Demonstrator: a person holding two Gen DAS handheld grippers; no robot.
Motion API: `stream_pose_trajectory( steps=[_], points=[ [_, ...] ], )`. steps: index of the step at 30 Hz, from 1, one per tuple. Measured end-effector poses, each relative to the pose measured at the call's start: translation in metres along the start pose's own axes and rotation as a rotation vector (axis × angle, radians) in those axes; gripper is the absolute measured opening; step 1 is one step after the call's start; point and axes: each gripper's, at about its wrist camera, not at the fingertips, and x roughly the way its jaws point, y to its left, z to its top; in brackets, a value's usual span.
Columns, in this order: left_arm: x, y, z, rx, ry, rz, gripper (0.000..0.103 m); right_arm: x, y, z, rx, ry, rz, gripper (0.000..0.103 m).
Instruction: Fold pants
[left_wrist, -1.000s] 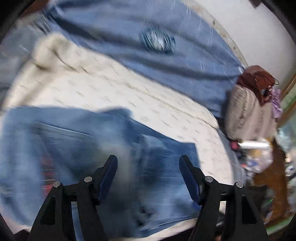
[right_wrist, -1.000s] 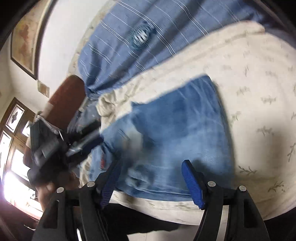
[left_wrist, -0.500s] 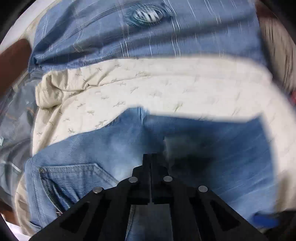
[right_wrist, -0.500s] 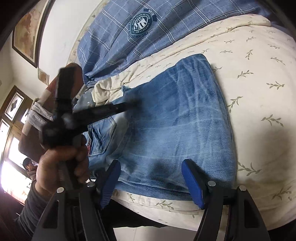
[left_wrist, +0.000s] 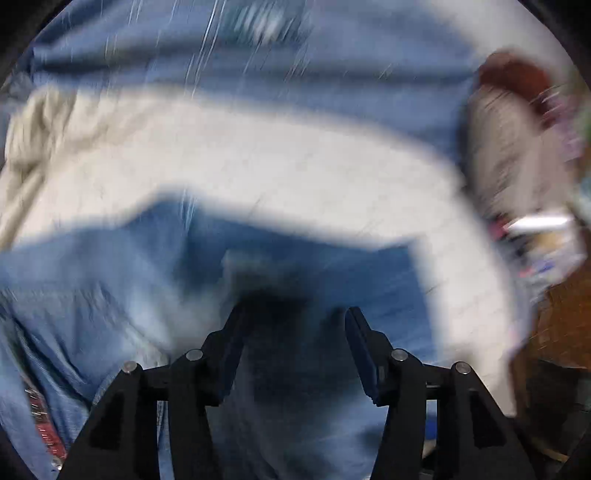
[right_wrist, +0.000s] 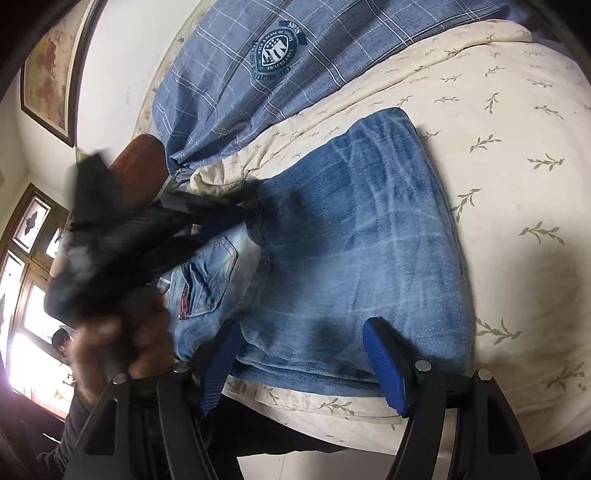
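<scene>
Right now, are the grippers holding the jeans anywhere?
No. Both the left gripper and the right gripper are open above the jeans, holding nothing.

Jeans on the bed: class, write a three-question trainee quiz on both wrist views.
1. True or false: the right tool grips the jeans.
2. The jeans lie on: A) cream leaf-print cover B) wooden floor C) chair.
3. Fill in: the left tool has its jaws ____.

Key: 1 false, its jaws stand apart with no cloth pinched between them; 2 A; 3 open, above the denim.
</scene>
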Motion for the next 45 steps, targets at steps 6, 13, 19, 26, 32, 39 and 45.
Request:
stream_pose_trajectory(
  steps=[6,13,19,26,32,39,45],
  points=[
    [0.008,-0.010,-0.008,0.073,-0.050,0.097,0.051,-0.018,0.008,0.012,-0.018,0.002,0.014,0.072],
    [-0.003,-0.001,-0.010,0.053,-0.060,0.078,0.051,-0.024,-0.017,0.096,0.130,-0.040,0.162,0.072],
    [-0.037,-0.006,-0.041,0.077,-0.105,0.042,0.052,0.050,-0.053,0.137,0.243,0.100,0.105,0.072],
    [-0.019,-0.015,-0.058,0.114,-0.057,0.096,0.053,0.007,-0.031,0.108,0.205,0.050,0.148,0.072],
    [-0.043,-0.002,-0.056,0.032,-0.079,0.034,0.054,0.005,-0.059,0.051,0.257,0.116,0.090,0.071],
    [-0.083,0.030,-0.070,-0.083,-0.155,-0.017,0.058,-0.022,-0.028,0.055,0.174,0.048,0.134,0.072],
    [-0.050,0.009,-0.074,0.035,-0.057,0.059,0.064,0.008,-0.040,0.028,0.180,0.129,0.082,0.074]
  ],
)
